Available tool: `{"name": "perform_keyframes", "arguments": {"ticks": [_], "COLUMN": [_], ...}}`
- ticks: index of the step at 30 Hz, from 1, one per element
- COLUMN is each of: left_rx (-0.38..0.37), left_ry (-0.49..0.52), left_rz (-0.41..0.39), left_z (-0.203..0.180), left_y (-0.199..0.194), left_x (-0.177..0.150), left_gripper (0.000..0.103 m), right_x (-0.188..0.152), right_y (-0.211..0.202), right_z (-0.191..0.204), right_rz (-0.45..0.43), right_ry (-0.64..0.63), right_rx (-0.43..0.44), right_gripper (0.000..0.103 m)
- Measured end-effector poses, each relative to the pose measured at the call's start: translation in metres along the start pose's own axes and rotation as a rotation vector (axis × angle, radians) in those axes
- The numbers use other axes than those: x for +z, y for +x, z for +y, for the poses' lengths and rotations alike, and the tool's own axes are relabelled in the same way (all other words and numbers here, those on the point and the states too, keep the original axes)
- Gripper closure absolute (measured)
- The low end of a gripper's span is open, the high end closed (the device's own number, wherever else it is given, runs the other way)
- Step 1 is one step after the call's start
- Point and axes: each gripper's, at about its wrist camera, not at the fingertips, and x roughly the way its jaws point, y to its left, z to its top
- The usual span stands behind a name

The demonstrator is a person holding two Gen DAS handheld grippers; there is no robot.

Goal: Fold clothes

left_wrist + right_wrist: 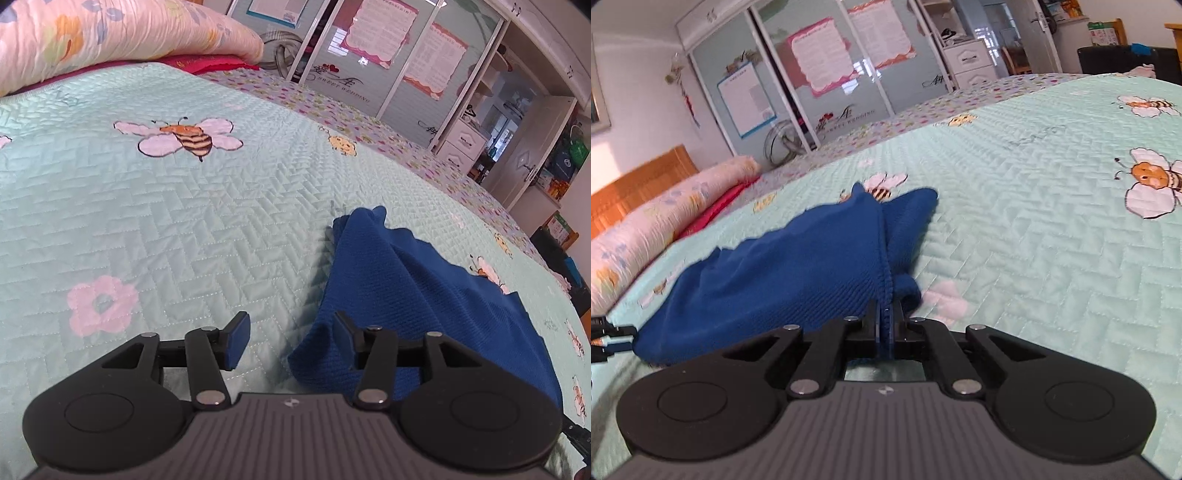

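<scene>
The blue garment (424, 295) is the one obstacle on the green quilt (184, 229); it lies bunched, with a raised fold. Left of the garment, open quilt runs to the rolled floral duvet (110, 33) at the headboard end. Beyond the garment, the quilt (1034, 240) lies bare up to the mirrored wardrobe (831, 74). Right of it is open bedding too.
</scene>
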Motion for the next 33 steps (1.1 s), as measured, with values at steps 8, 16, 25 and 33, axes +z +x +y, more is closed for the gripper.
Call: {"name": "perform_keyframes", "arguments": {"ticks": [8, 16, 25, 33], "left_rx": [-0.028, -0.002, -0.11, -0.098], "left_ry": [-0.032, -0.072, -0.427, -0.51], "left_rz": [0.014, 0.04, 0.139, 0.127], "left_z": [0.0, -0.003, 0.009, -0.006], "left_y": [0.007, 0.0, 0.003, 0.045], "left_x": [-0.008, -0.013, -0.031, -0.01], "left_gripper": [0.049, 0.049, 0.035, 0.081], "right_x": [-0.002, -0.002, -0.019, -0.007], "right_y": [-0.004, -0.009, -0.024, 0.016], "right_z": [-0.016, -0.016, -0.026, -0.014], "right_rz": [-0.028, -0.05, -0.022, 0.005], "right_ry": [0.093, 0.128, 0.509, 0.628], "right_rx": [0.021, 0.023, 0.117, 0.115], "right_gripper": [0.072, 0.05, 0.024, 0.036]}}
